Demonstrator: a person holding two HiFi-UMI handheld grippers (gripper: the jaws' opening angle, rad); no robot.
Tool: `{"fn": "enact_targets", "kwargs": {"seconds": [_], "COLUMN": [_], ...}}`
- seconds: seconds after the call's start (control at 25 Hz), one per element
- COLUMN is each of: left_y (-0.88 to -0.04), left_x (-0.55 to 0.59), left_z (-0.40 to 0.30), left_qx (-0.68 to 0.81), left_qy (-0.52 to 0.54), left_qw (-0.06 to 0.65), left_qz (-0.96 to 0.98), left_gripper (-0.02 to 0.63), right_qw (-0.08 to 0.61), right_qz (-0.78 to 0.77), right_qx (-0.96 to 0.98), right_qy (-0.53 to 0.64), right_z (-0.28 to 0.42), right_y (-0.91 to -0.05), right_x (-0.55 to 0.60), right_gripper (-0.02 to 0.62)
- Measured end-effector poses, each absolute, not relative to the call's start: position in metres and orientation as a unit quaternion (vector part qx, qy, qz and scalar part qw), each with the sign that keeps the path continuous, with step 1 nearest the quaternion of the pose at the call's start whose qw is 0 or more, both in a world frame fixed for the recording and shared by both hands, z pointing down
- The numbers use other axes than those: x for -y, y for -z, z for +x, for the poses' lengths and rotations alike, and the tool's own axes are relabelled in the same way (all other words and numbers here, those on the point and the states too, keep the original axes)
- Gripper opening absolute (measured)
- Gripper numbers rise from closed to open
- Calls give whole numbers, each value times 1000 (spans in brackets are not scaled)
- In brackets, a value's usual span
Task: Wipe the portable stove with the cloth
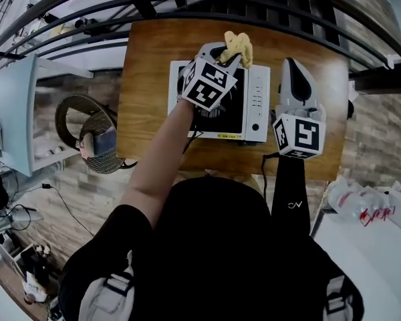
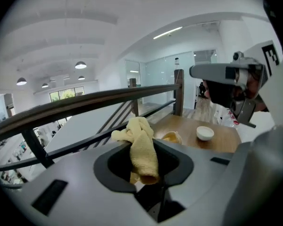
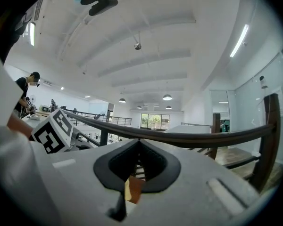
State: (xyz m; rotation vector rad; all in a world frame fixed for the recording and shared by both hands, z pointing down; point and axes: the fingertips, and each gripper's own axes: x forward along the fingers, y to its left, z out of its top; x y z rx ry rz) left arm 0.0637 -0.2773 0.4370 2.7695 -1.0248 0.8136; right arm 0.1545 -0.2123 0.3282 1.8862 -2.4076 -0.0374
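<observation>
Now my left gripper (image 1: 228,57) clamps the cloth (image 1: 239,45) at the far edge of the stove (image 1: 256,105) — right gripper (image 1: 292,65) beside, closed, empty.

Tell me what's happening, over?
Left gripper shut on cloth, at far edge of stove. Right gripper shut, empty, beside stove. Nothing in the way.

Cloth (image 1: 239,45) pinched in left claw (image 1: 231,57) over stove (image 1: 257,102).
</observation>
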Motion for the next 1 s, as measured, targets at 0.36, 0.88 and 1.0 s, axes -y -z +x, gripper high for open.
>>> {"fn": "enact_targets", "kwargs": {"seconds": [0.36, 0.88, 1.0], "left_y": [-474, -480, -485], "left_x": [274, 245, 222], "left_z": [-45, -160, -159], "left_qx": [407, 469, 449], "left_qy": [-323, -332, -338], "left_qw": [64, 86, 80], "left_qz": [852, 814, 823], "left_gripper": [97, 97, 97], "right_qw": [38, 43, 47], "right_qz": [593, 530, 535], "right_qx": [804, 847, 844], "right_qy": [12, 16, 16], "right_z": [128, 25, 14], "right_y": [-333, -334, -335], "right_x": [222, 231, 221], "right_gripper": [2, 2, 2]}}
